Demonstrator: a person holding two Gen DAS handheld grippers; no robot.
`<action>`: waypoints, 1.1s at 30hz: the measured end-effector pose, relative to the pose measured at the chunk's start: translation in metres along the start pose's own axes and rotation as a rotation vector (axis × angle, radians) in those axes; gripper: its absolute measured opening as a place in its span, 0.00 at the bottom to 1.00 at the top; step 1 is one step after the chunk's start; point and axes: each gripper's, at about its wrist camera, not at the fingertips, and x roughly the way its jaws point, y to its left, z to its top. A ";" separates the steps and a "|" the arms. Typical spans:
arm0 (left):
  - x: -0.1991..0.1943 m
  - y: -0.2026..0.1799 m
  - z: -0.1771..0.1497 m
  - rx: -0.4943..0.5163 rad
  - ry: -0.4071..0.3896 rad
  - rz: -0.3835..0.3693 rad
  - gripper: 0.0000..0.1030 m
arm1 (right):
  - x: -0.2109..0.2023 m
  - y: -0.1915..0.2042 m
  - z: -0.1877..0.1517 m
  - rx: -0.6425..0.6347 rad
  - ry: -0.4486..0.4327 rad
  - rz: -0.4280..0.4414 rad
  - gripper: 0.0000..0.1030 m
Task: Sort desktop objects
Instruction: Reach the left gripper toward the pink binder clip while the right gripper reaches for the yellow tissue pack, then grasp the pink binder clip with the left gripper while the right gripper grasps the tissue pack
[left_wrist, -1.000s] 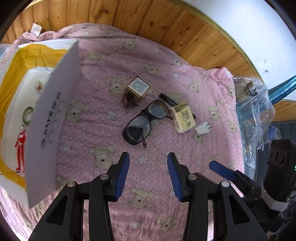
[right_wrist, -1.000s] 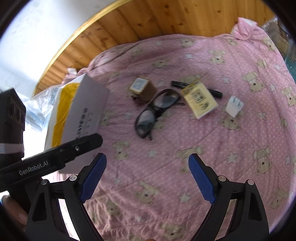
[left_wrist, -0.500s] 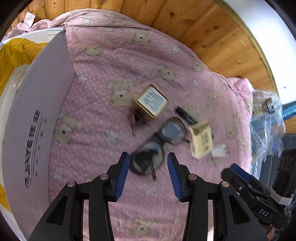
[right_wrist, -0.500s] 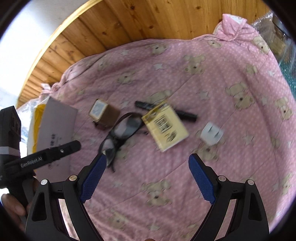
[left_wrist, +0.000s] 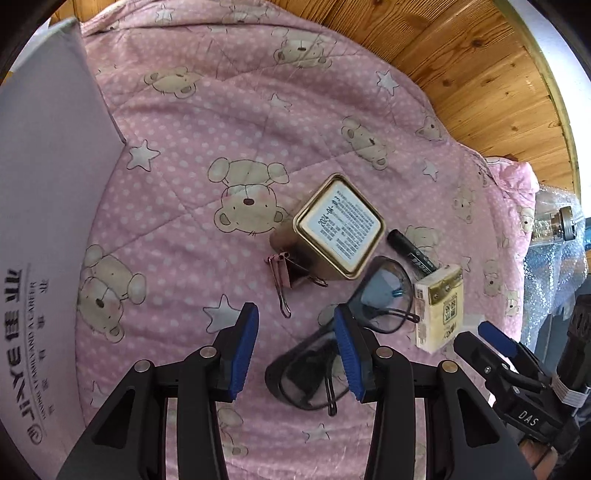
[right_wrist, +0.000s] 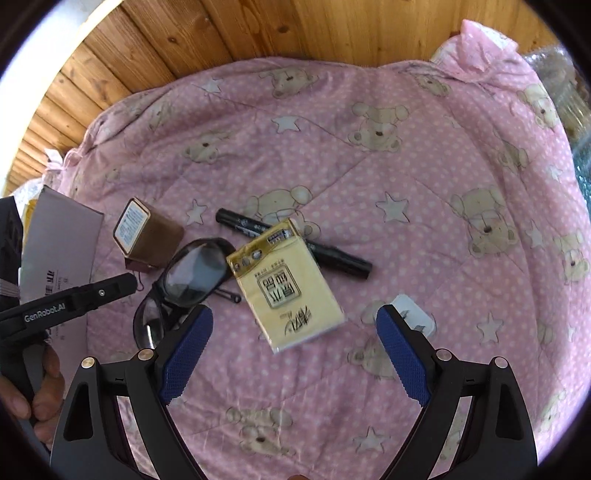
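A cluster of small items lies on a pink bear-print quilt (left_wrist: 229, 140). It holds a gold tin (left_wrist: 338, 225), a pink binder clip (left_wrist: 286, 273), black glasses (left_wrist: 306, 373), a black marker (left_wrist: 413, 254) and a yellow pack (left_wrist: 439, 310). My left gripper (left_wrist: 293, 350) is open just above the quilt. The clip lies slightly ahead of its gap, and its right finger overlaps the glasses. My right gripper (right_wrist: 295, 350) is wide open, with the yellow pack (right_wrist: 288, 288) just ahead of its fingers. Its right finger partly hides a white plug (right_wrist: 413, 314).
A grey cardboard box flap (left_wrist: 48, 221) rises along the left. Bubble wrap with a jar (left_wrist: 554, 229) sits at the right edge. Wooden boards (left_wrist: 480, 74) lie beyond the quilt. A hand (right_wrist: 40, 384) holds the left tool at the left.
Both grippers have come down and forward toward the cluster, which looks much larger. The left has closed in on the clip and glasses, the right on the yellow pack. Neither has changed its opening.
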 end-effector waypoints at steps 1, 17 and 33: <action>0.002 0.001 0.000 0.002 0.001 -0.001 0.42 | 0.002 0.003 0.002 -0.019 0.000 -0.014 0.89; 0.015 0.019 -0.002 -0.035 -0.006 -0.005 0.01 | 0.026 -0.001 0.002 -0.018 0.031 -0.012 0.59; 0.011 0.023 0.003 -0.048 -0.017 -0.014 0.01 | 0.039 -0.019 0.003 0.014 0.027 -0.067 0.66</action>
